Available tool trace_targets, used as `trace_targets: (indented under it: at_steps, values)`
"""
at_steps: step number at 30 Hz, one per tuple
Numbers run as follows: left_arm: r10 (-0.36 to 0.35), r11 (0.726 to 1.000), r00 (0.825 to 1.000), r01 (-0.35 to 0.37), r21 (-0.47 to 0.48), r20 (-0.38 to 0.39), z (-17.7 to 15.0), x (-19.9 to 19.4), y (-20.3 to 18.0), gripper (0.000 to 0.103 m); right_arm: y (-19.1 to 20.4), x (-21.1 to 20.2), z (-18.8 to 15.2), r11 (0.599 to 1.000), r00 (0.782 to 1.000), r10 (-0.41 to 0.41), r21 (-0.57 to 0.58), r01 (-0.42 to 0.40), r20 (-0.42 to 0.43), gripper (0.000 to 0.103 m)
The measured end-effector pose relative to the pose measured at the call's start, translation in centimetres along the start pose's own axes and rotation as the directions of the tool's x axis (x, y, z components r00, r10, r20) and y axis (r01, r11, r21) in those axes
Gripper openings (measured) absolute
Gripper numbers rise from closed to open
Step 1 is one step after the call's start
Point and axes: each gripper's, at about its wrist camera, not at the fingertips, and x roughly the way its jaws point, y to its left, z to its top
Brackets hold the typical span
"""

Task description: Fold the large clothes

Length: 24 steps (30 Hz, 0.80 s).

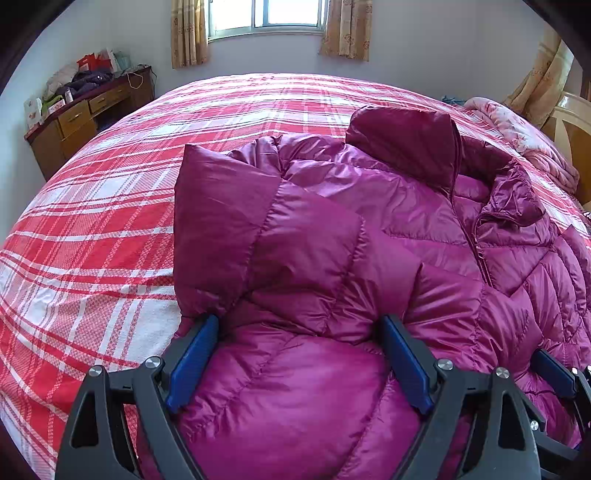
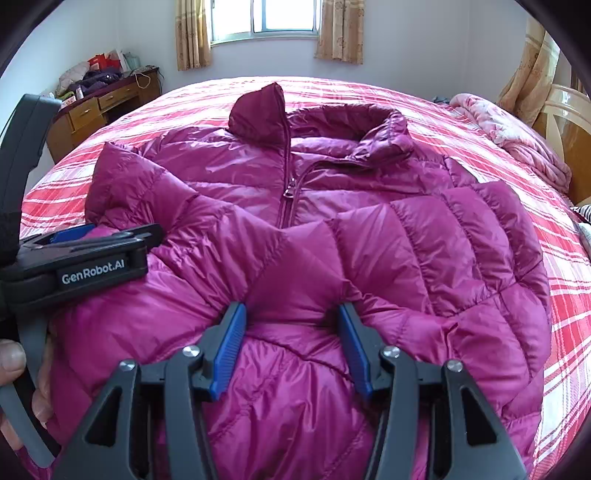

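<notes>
A magenta quilted down jacket [image 1: 332, 221] lies front-up on a bed with a red plaid sheet [image 1: 92, 221], its sleeves folded across the chest. The collar [image 2: 369, 125] points toward the window and the zip pull [image 2: 289, 192] sits mid-chest. My left gripper [image 1: 299, 321] stands wide, with puffy fabric from the near left part bulging between its blue pads [image 1: 192, 365], which press on it. My right gripper [image 2: 291, 308] is narrower and pinches a bunch of the near edge of the jacket [image 2: 369, 240], creases fanning out from its pads [image 2: 229, 347]. The left gripper [image 2: 107, 236] also shows side-on at the left.
A person's hand [image 2: 11, 362] holds the left gripper's handle. A cluttered wooden desk [image 1: 74, 125] stands at the far left. A pink floral quilt [image 1: 528, 144] is heaped at the far right beside the headboard [image 1: 569, 122]. A curtained window [image 1: 266, 14] is on the far wall.
</notes>
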Motion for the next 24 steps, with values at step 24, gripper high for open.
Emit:
trace_targets:
  at_steps: [24]
  values:
    - [-0.021, 0.999, 0.999, 0.021, -0.025, 0.025, -0.1, -0.8, 0.8, 0.09, -2.6, -3.0, -0.9, 0.992, 0.991, 0.123, 0.018, -0.124, 0.058, 0.057]
